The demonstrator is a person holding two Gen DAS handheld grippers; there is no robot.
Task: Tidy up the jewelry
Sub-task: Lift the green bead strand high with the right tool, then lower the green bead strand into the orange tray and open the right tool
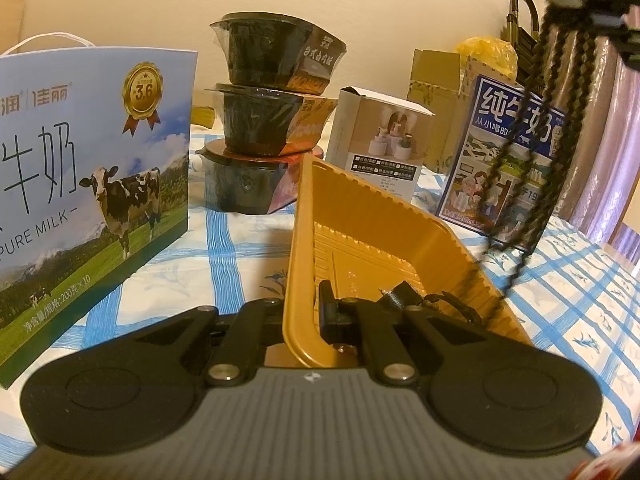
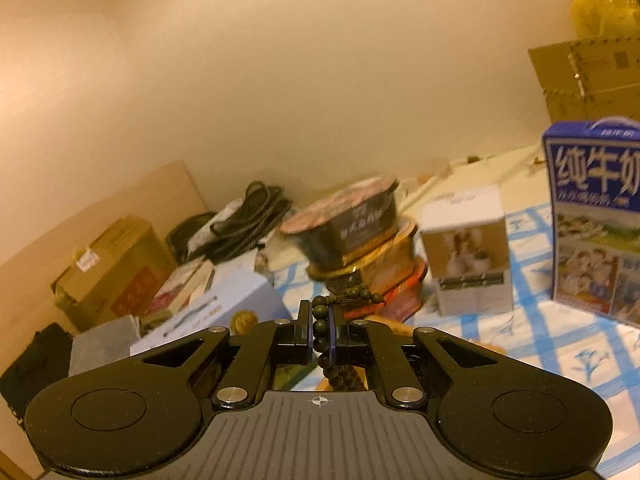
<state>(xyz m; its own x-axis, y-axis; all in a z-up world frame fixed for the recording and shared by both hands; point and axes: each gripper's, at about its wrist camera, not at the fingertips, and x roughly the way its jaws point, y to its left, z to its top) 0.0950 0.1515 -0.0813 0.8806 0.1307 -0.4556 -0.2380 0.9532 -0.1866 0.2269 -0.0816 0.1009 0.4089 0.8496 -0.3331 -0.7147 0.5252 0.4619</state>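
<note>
Right tool (image 2: 320, 332) clamping bead strand (image 2: 321, 322)

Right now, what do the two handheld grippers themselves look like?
Both match: the left gripper and right gripper have glossy black linkage arms with silver pivot screws, round black side discs, and a ribbed grey base bearing a small white crosshair mark. No cables or sleeves show.

The tall blue-and-green cardboard milk carton with a cow picture (image 1: 92, 184) at the table's left edge reads "PURE MILK", "牛奶", "200克×10", and "3.6" on its gold medal. The dark-blue milk box (image 2: 596, 220) near the right edge reads "纯牛奶".
</note>
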